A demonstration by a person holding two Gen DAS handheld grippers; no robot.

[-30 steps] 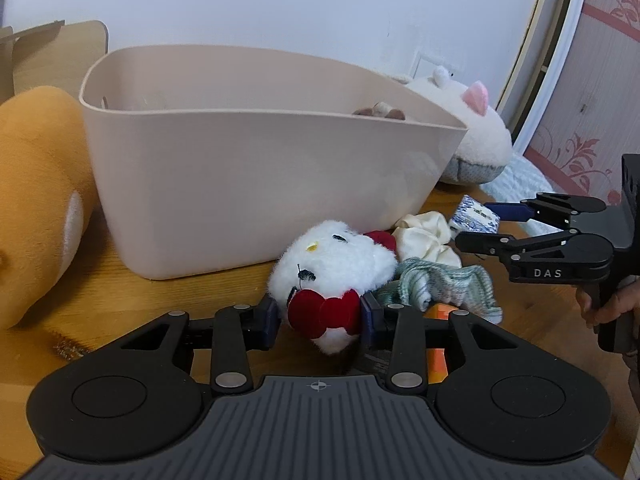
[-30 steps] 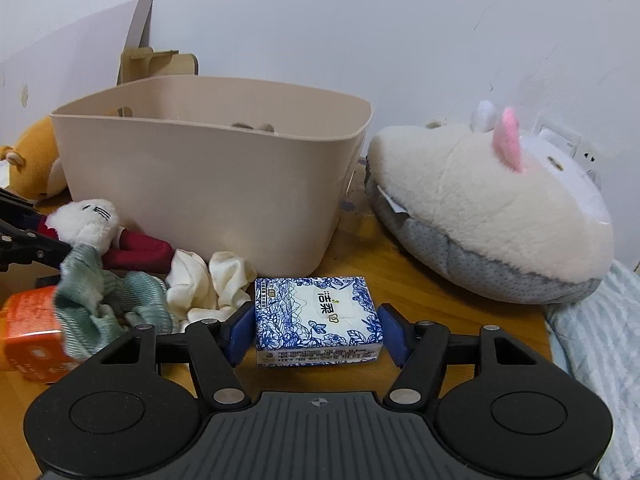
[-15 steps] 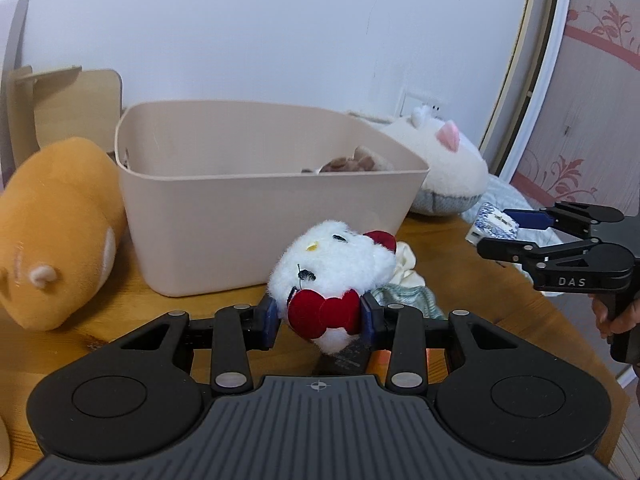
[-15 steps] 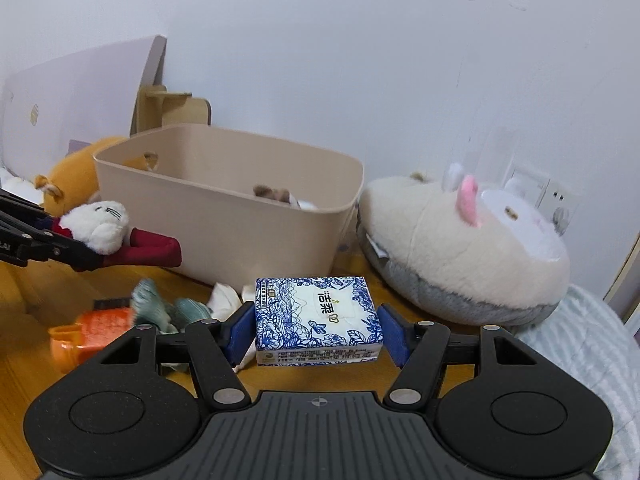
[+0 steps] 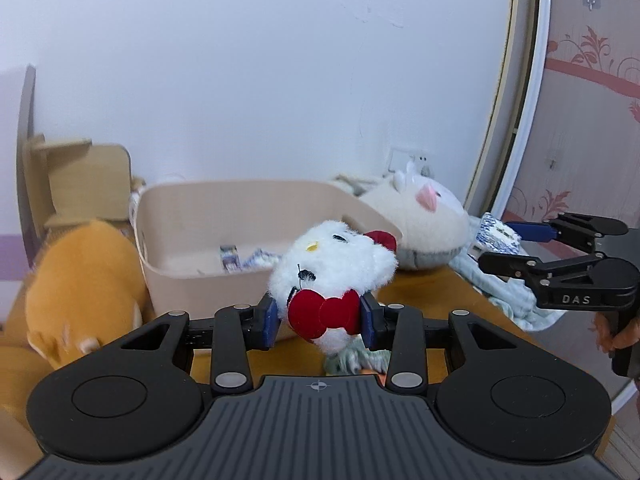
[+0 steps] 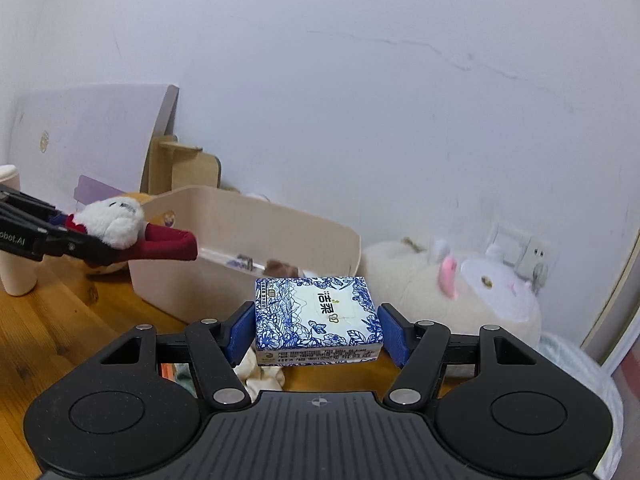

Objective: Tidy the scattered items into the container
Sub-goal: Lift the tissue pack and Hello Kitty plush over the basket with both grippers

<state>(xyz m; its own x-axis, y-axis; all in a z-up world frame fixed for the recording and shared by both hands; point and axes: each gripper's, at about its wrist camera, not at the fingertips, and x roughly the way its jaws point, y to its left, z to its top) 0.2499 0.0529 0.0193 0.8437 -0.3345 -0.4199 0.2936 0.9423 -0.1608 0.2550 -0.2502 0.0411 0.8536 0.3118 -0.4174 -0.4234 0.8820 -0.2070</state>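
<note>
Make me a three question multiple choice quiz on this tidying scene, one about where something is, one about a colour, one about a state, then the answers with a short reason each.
1. Where is the large cream plush relative to the beige bin in the right wrist view?
A. Inside it
B. To its right on the table
C. Stacked on top of it

2. What colour is the bow on the white plush toy?
A. Red
B. Green
C. Yellow

3. What is the right gripper doing?
A. Standing open with nothing in it
B. Resting on the table
C. Gripping the blue and white tissue pack

Answers: 1 B, the cream plush lies beside the bin's right wall. 2 A, the bow between the left gripper pads is red. 3 C, both blue pads press the pack's ends, held above the table.
</note>
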